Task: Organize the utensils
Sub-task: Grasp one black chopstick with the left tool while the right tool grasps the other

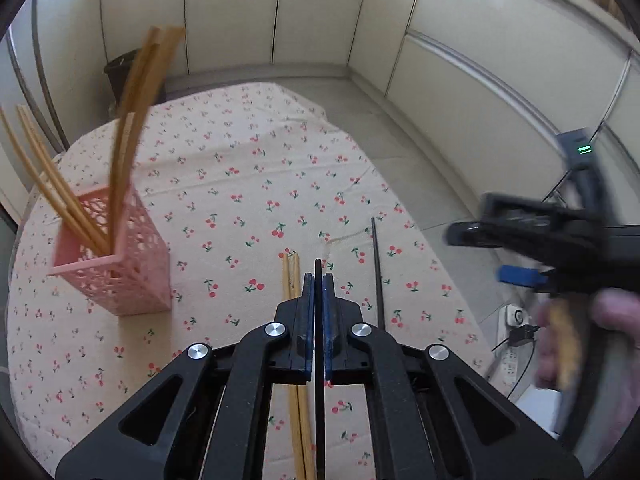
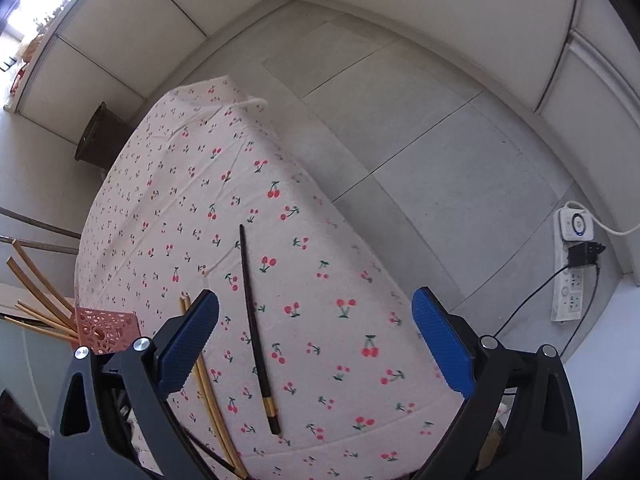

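From the left wrist camera you get the whole pink basket (image 1: 120, 256), a lattice-sided holder standing on the cherry-print tablecloth (image 1: 248, 168) off to the left, with a bunch of wooden chopsticks (image 1: 132, 120) poking out of it at all angles. The left gripper (image 1: 318, 284) has its blue pads pinched nearly together on a black chopstick (image 1: 319, 360) that runs straight down the middle between them. A pair of light wooden chopsticks (image 1: 294, 280) lies on the cloth just left of the fingers, and a second black chopstick (image 1: 378, 272) lies flat just to the right. The right gripper (image 1: 516, 276) shows up blurry at the right edge, off past the table side, and from here I can't tell how wide it is. The right wrist camera clears that up: its two blue pads (image 2: 188, 344) are spread wide apart with nothing between them, hovering above the near end of the table. This view shows the lying black chopstick (image 2: 256, 336) end to end, gold band near its thick end, which the other view cuts off. It only catches a corner of the basket (image 2: 106, 328) at the left, and also a white power strip (image 2: 570, 264) on the floor.
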Tool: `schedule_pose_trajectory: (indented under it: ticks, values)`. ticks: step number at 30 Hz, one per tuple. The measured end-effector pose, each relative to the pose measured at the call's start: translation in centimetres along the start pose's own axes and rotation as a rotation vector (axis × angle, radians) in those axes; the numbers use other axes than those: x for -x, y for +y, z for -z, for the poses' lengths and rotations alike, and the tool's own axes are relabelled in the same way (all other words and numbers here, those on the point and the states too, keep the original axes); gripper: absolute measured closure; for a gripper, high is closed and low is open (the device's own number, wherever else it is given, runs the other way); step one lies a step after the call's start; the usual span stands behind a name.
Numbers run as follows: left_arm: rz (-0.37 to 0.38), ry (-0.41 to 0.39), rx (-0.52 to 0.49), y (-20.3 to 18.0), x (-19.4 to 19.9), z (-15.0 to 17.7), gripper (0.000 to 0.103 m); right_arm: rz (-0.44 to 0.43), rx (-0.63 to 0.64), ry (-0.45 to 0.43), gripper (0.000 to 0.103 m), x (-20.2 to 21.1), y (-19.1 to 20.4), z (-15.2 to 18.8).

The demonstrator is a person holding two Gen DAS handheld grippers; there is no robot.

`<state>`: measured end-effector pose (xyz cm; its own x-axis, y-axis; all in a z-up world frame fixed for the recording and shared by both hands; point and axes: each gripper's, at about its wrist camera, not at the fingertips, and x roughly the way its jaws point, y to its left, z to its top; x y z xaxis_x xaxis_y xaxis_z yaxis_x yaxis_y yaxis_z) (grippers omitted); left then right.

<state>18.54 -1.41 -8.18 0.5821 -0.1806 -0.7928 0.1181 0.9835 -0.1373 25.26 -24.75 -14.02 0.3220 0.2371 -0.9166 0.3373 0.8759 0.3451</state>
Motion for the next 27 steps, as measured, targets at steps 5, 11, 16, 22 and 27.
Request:
schedule_pose_trajectory:
  ticks: [5, 11, 16, 22, 27]
  values:
    - [0.031, -0.137, 0.014, 2.2, 7.3, 0.0, 0.1, 0.083, 0.057, 0.001, 0.017, -4.3, 3.4, -0.7]
    - [0.024, -0.232, 0.048, 4.9, 12.3, 0.4, 0.1, 0.197, 0.128, -0.043, 0.029, -7.6, 6.3, -0.9]
    - [0.046, -0.289, 0.048, 5.6, 14.5, -0.1, 0.1, 0.284, 0.214, -0.117, 0.056, -8.2, 8.2, -0.5]
    - [0.052, -0.33, 0.038, 5.9, 16.2, -0.2, 0.1, 0.249, 0.286, -0.117, 0.098, -8.1, 9.6, 0.3]
    - [0.048, -0.343, 0.047, 6.2, 16.7, -0.1, 0.1, 0.085, 0.249, -0.058, 0.099, -7.6, 9.1, 0.7]
